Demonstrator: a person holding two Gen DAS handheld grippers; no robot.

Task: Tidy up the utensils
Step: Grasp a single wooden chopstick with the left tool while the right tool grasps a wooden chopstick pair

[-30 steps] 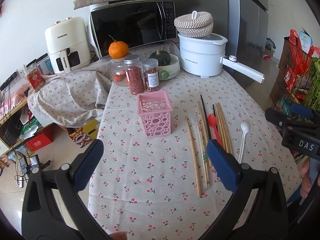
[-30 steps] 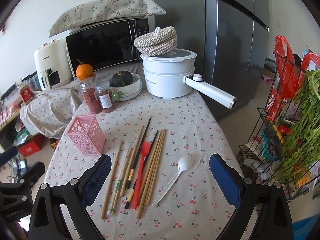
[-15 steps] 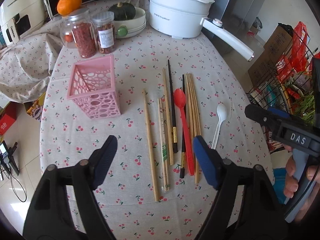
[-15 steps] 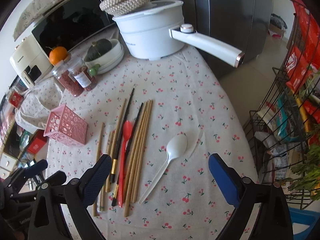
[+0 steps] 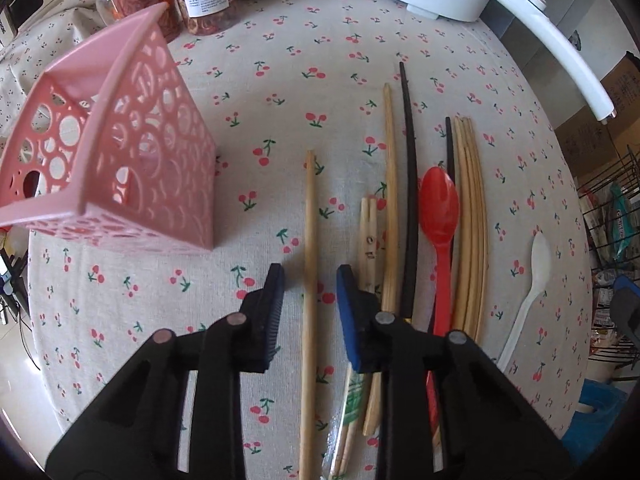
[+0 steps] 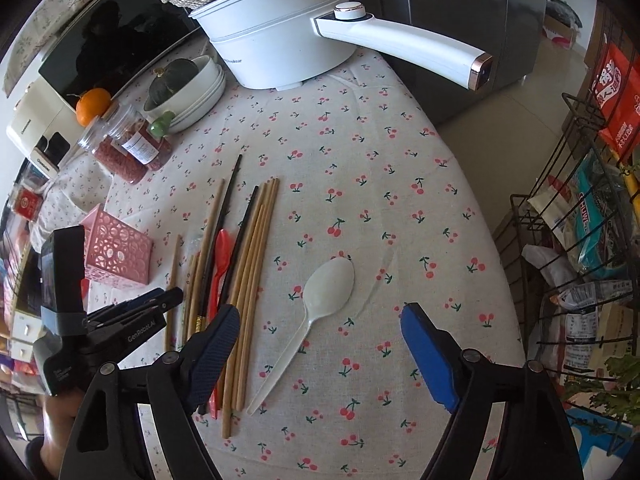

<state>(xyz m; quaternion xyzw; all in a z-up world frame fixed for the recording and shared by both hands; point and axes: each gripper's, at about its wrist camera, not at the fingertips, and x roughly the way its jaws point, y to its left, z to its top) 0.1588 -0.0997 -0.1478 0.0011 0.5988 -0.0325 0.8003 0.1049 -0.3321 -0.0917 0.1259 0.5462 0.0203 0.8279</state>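
So the left gripper point(image 5: 310, 280) is low over the cherry-print tablecloth point(image 5: 280, 80), its blue pads a little apart with a single wooden chopstick point(image 5: 309, 240) running up between them, not clamped on it. That chopstick lies by itself in the middle of the left wrist frame. Just right of it is the rest of the pile: a paper-wrapped pair of chopsticks point(image 5: 368, 232), another wooden one, a black chopstick point(image 5: 409, 184), a red plastic spoon point(image 5: 438, 208) and a bundle of bamboo chopsticks point(image 5: 472, 216). The white plastic spoon point(image 5: 532, 280) sits alone at the right edge of that frame. The pink perforated utensil holder point(image 5: 120, 152) stands at the upper left, near the chopsticks but not touching them.

In the right wrist view, the right gripper point(image 6: 320, 324) has its fingers wide apart, holding nothing, with the white plastic spoon lying between them. A white electric pot point(image 6: 280, 32) is at the top.
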